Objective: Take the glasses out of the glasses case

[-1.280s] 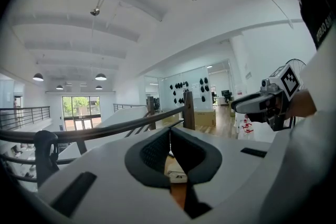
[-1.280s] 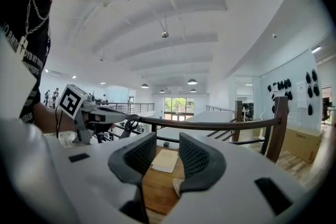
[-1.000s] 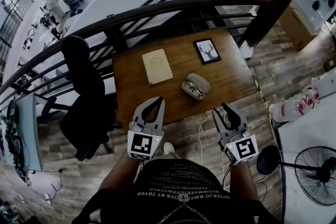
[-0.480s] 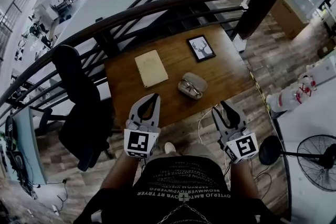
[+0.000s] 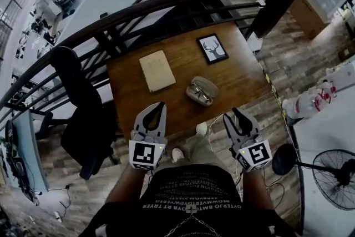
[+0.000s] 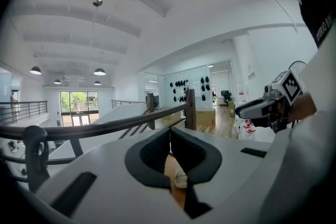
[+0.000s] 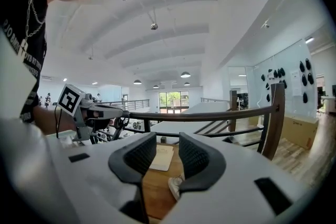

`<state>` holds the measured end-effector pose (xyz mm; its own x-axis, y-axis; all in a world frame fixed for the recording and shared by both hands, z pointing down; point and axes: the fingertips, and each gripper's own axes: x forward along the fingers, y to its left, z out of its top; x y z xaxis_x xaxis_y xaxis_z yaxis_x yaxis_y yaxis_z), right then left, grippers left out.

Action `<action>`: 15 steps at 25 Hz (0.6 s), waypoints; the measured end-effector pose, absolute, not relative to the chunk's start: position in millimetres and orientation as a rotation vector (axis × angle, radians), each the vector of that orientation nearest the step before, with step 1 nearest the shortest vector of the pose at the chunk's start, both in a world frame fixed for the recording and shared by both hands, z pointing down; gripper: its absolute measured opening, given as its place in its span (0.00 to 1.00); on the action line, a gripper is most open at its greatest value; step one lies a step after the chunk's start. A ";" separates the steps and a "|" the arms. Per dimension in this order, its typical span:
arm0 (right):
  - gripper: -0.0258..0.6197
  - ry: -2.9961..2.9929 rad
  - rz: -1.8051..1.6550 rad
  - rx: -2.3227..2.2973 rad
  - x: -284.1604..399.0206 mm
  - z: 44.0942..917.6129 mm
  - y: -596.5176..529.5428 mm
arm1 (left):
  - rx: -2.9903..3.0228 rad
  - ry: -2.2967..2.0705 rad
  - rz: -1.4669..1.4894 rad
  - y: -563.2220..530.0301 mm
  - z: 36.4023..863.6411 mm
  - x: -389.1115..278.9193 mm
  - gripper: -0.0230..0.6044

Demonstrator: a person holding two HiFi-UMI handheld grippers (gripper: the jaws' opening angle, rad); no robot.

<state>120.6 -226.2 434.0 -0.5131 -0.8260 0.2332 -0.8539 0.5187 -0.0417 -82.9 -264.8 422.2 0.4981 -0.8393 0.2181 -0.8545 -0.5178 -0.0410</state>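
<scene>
Head view: I see a wooden desk against a dark railing, on a plank floor, with a black chair left of the notebook. The glasses case lies open on the desk just right of the notebook, pale shell, glasses inside. The left gripper and right gripper hang on my side of the notebook.

Left gripper view: jaws closed, empty. Only a sliver of the case shows below them.

Right gripper view: jaws open, nothing between. The notebook shows beyond them, the case end right of it.
</scene>
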 end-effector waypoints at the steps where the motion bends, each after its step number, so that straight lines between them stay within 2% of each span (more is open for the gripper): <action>1: 0.24 -2.582 0.231 1.422 119.8 436.4 -233.7 | 2.648 -1.517 0.331 -269.8 421.9 -84.0 0.08; 15: 0.24 -2.611 0.330 1.226 123.2 478.0 -336.6 | 2.581 -1.576 0.379 -353.8 433.6 -54.3 0.08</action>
